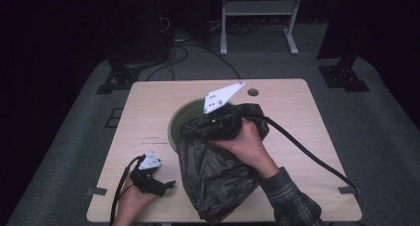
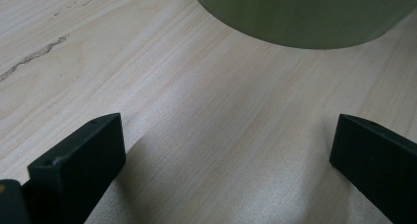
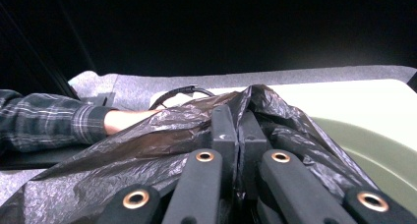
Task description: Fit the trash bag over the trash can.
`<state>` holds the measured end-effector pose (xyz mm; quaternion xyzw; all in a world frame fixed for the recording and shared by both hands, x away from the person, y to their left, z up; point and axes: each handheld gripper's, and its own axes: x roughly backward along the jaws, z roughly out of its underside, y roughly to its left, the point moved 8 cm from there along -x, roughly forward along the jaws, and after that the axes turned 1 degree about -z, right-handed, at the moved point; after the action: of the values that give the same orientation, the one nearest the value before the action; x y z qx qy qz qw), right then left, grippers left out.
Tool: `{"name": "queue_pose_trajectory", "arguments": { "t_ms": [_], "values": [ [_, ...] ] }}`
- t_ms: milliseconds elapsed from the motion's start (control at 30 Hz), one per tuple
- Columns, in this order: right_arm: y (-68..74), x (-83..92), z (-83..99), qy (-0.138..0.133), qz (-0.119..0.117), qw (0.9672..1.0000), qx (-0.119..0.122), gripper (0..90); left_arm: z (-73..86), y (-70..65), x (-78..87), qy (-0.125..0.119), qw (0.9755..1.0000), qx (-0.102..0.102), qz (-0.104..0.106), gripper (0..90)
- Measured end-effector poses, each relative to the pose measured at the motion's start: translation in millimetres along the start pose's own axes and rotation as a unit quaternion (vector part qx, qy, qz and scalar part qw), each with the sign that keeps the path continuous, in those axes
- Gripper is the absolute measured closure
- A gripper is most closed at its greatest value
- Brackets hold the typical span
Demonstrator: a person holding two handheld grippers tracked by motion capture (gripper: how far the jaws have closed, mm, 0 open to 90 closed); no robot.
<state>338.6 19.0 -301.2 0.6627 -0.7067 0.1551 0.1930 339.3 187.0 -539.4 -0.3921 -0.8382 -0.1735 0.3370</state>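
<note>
A black plastic bag [image 1: 218, 174] lies crumpled on the wooden table [image 1: 148, 107], its top edge lifted to the rim of a round green bin [image 1: 184, 116]. My right gripper [image 1: 191, 128], with its grey plate [image 1: 223, 97] on top, is shut on that top edge of the bag [image 3: 162, 130] over the bin [image 3: 378, 150]; its jaws [image 3: 238, 123] pinch the film between them. My left gripper [image 1: 167, 185] rests on the table at the front left, open with nothing between its fingers [image 2: 226, 155]. The bin's wall [image 2: 305, 17] stands just ahead of it.
A small round hole [image 1: 253, 92] sits in the table near its far edge. The right gripper's thick cable [image 1: 307, 149] runs across the table to the right edge. A white frame [image 1: 257, 10] stands on the floor beyond. A plaid sleeve [image 3: 49, 128] shows past the bag.
</note>
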Motion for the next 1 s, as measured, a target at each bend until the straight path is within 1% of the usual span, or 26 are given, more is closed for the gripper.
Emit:
{"name": "queue_pose_trajectory", "arguments": {
  "t_ms": [100,300,433,500,567,600,733,900,933,1000],
  "values": [
    [1.5,-15.1,-8.6,0.001,-0.01,0.9999,0.002,88.8,0.0,0.0,0.0,0.0,1.0,0.0,0.0,0.0],
    [3.4,-39.1,-25.5,-0.004,-0.035,0.9994,0.003,88.7,0.0,-0.1,0.0,0.0,1.0,0.0,0.0,0.0],
    [2.8,-52.0,-33.9,-0.013,-0.053,0.9985,-0.001,88.7,0.0,-0.6,-0.1,0.0,1.0,-0.001,0.001,0.0],
    [0.1,-57.4,-36.1,-0.026,-0.066,0.9975,-0.009,88.7,0.0,-0.7,-0.1,0.0,1.0,-0.001,0.002,0.0],
    [-3.0,-59.4,-34.6,-0.025,-0.065,0.9975,-0.015,88.5,-0.1,-0.7,-0.1,-0.001,1.0,-0.001,0.002,0.0],
    [-4.9,-60.5,-32.0,-0.02,-0.063,0.9977,-0.016,88.3,0.0,-0.7,-0.1,-0.001,1.0,-0.001,0.002,0.0],
    [-7.1,-58.9,-26.1,-0.004,-0.052,0.9985,-0.015,86.5,-0.1,-0.9,-0.2,-0.001,1.0,-0.001,0.003,0.0],
    [-9.2,-49.2,-23.4,0.007,-0.033,0.9994,-0.009,86.5,-0.1,-0.9,-0.1,-0.001,1.0,-0.001,0.003,0.0],
    [-10.5,-46.3,-22.3,0.007,-0.027,0.9996,-0.01,86.6,-0.1,-0.9,-0.1,0.0,1.0,-0.001,0.003,0.0],
    [-15.6,-37.6,-18.7,-0.003,-0.023,0.9996,-0.016,86.6,-0.1,-0.9,0.0,0.0,1.0,-0.001,0.003,0.0]
  ]
}}
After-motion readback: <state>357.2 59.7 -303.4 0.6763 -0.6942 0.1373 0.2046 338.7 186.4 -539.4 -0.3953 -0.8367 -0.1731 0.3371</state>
